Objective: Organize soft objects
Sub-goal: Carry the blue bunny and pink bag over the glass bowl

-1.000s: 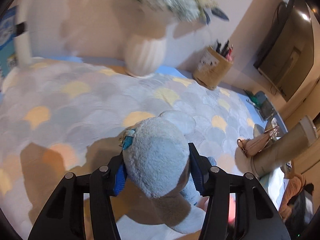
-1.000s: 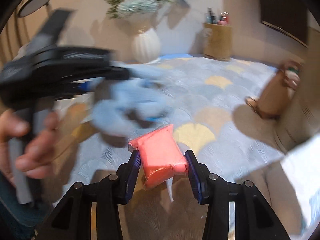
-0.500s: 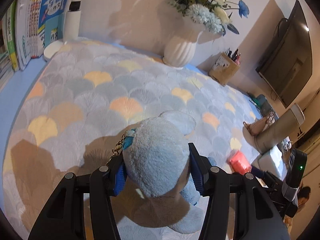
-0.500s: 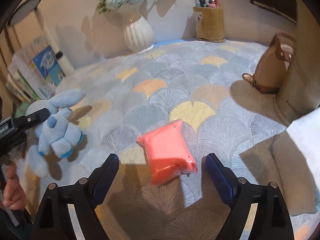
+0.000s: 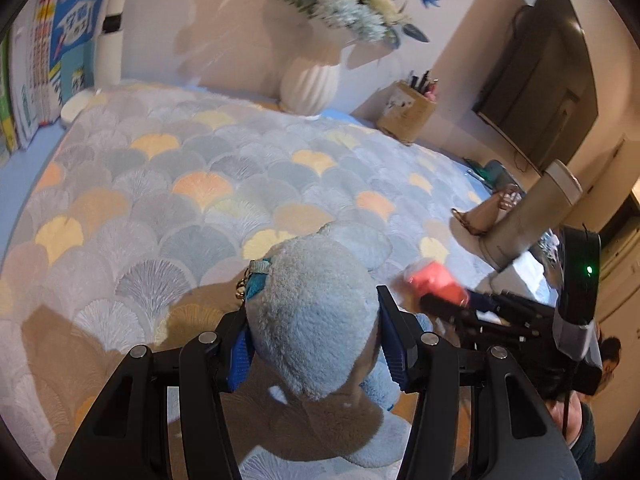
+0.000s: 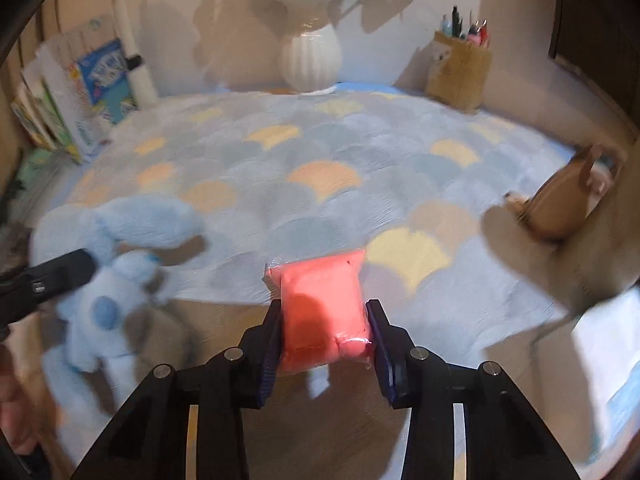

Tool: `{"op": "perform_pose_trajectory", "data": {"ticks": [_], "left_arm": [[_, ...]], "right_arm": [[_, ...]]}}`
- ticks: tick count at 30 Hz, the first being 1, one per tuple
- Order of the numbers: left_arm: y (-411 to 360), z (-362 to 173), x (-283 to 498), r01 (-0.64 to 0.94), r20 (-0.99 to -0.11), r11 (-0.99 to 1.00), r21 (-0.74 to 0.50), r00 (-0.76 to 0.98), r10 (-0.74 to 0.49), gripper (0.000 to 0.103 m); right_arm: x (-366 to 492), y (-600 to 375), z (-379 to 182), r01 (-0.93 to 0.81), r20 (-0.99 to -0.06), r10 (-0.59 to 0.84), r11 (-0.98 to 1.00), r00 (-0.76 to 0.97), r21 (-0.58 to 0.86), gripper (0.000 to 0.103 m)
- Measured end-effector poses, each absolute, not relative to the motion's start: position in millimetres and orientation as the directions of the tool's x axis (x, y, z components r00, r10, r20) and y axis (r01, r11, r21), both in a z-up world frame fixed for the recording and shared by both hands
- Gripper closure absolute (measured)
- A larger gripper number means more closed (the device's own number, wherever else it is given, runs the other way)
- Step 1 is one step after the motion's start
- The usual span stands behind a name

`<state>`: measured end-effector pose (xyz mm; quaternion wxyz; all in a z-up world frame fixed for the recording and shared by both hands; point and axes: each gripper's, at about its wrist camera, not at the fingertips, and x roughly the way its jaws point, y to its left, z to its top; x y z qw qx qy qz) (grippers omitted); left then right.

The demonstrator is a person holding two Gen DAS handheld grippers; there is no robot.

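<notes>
Your left gripper point(image 5: 314, 330) is clenched on the head of the light-blue plush toy point(image 5: 316, 320), low in the centre of the left wrist frame; the toy's body hangs below the fingers. Your right gripper point(image 6: 324, 332) is clamped on the pink soft packet point(image 6: 322, 304), bottom centre of the right wrist frame, both pads pressing its sides. In that view the plush toy point(image 6: 104, 272) appears blurred at the lower left. In the left wrist view the packet point(image 5: 434, 280) sits at the right, just beyond the plush toy. Both objects are over the scallop-patterned mat point(image 5: 200, 184). Farther back, a tan handbag point(image 6: 560, 204) lies at the right edge. At the far wall stand a white ribbed vase point(image 6: 310, 60) and a pen holder point(image 6: 458, 72); books point(image 6: 80, 96) lean at the upper left.
</notes>
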<state>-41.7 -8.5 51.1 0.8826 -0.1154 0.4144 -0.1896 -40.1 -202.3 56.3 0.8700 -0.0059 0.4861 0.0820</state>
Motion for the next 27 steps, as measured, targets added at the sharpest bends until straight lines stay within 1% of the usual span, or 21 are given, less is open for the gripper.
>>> {"op": "perform_pose_trajectory", "data": {"ticks": [3, 7, 10, 14, 18, 21, 24, 26, 27], "left_arm": [[-18, 67, -48, 0.276, -0.666, 0.895, -0.351, 0.598, -0.446, 0.052], [-45, 87, -58, 0.346, -0.645, 0.884, -0.315, 0.606, -0.466, 0.052], [-71, 101, -69, 0.419, -0.622, 0.858, -0.298, 0.597, -0.507, 0.052], [-109, 114, -86, 0.554, -0.588, 0.772, -0.311, 0.525, -0.615, 0.052], [-163, 129, -103, 0.652, -0.592, 0.719, -0.241, 0.488, -0.641, 0.052], [-204, 139, -113, 0.725, -0.584, 0.652, -0.221, 0.437, -0.684, 0.052], [-252, 151, -122, 0.791, -0.567, 0.575, -0.208, 0.382, -0.73, 0.052], [-282, 158, -126, 0.817, -0.569, 0.545, -0.186, 0.363, -0.738, 0.052], [-298, 162, -126, 0.828, -0.572, 0.534, -0.171, 0.358, -0.738, 0.052]], "right_arm": [[-53, -209, 65, -0.141, -0.835, 0.2, 0.979, 0.513, 0.148, 0.064], [-66, -235, 88, -0.086, -0.809, 0.204, 0.978, 0.551, 0.188, 0.064], [-77, -264, 107, -0.032, -0.781, 0.206, 0.972, 0.59, 0.232, 0.064], [-103, -298, 134, 0.018, -0.742, 0.161, 0.974, 0.651, 0.226, 0.064], [-131, -340, 157, 0.074, -0.706, 0.127, 0.966, 0.697, 0.248, 0.064], [-152, -378, 171, 0.147, -0.688, 0.058, 0.961, 0.723, 0.235, 0.064], [-172, -418, 182, 0.208, -0.674, 0.026, 0.942, 0.738, 0.264, 0.064], [-183, -440, 190, 0.236, -0.656, 0.001, 0.933, 0.755, 0.272, 0.064], [-191, -456, 196, 0.269, -0.646, -0.038, 0.927, 0.762, 0.262, 0.064]]}}
